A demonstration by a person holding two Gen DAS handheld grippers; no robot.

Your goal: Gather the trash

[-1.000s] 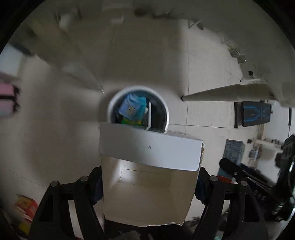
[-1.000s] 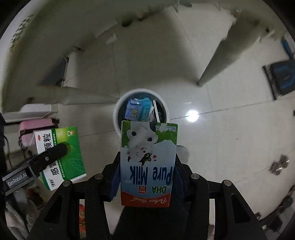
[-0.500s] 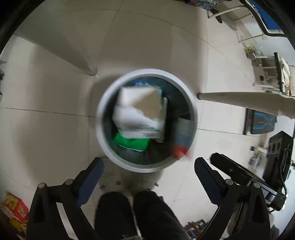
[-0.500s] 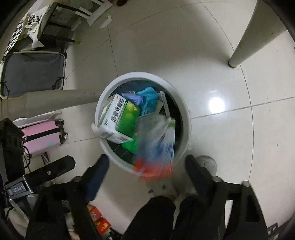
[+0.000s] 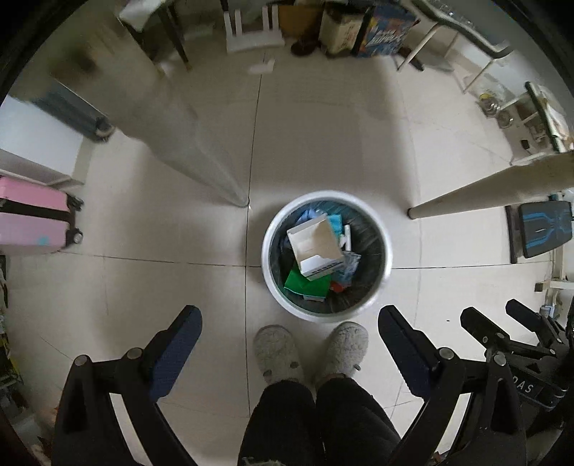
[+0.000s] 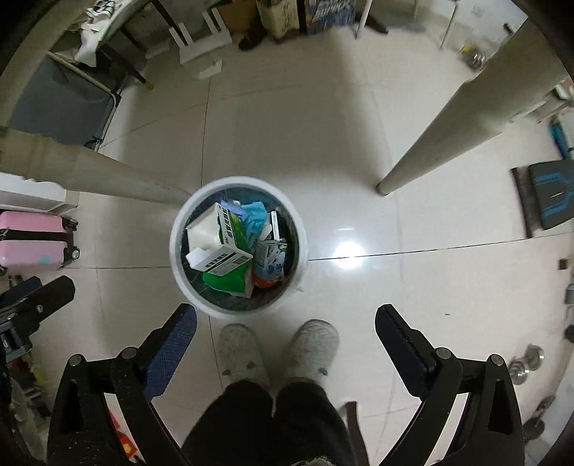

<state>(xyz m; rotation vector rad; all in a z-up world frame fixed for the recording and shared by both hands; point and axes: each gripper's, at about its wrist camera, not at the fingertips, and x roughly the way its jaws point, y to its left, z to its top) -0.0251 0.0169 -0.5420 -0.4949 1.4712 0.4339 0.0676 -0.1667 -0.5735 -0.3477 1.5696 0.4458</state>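
Note:
A white round trash bin (image 5: pixel 383 233) stands on the tiled floor; it also shows in the right wrist view (image 6: pixel 177 258). Inside lie a white and green medicine box (image 5: pixel 314 245) (image 6: pixel 222 240), a milk carton (image 6: pixel 271 260), blue wrappers (image 6: pixel 253 220) and green packaging (image 5: pixel 306 285). My left gripper (image 5: pixel 288 331) is open and empty, high above the floor, nearer me than the bin. My right gripper (image 6: pixel 285 328) is open and empty in the same way. The right gripper's fingers (image 5: pixel 502 335) show at the left wrist view's right edge.
The person's grey slippers (image 5: pixel 278 353) (image 6: pixel 315 342) stand just before the bin. Table legs (image 5: pixel 201 157) (image 5: pixel 484 190) flank the bin. A pink suitcase (image 5: pixel 32 218) is at the left. A white stool (image 5: pixel 251 28), boxes and a shelf stand at the back.
Both grippers have opened and dropped their loads: the white and green box and the milk carton now lie in the bin. Both grippers have risen higher above the bin.

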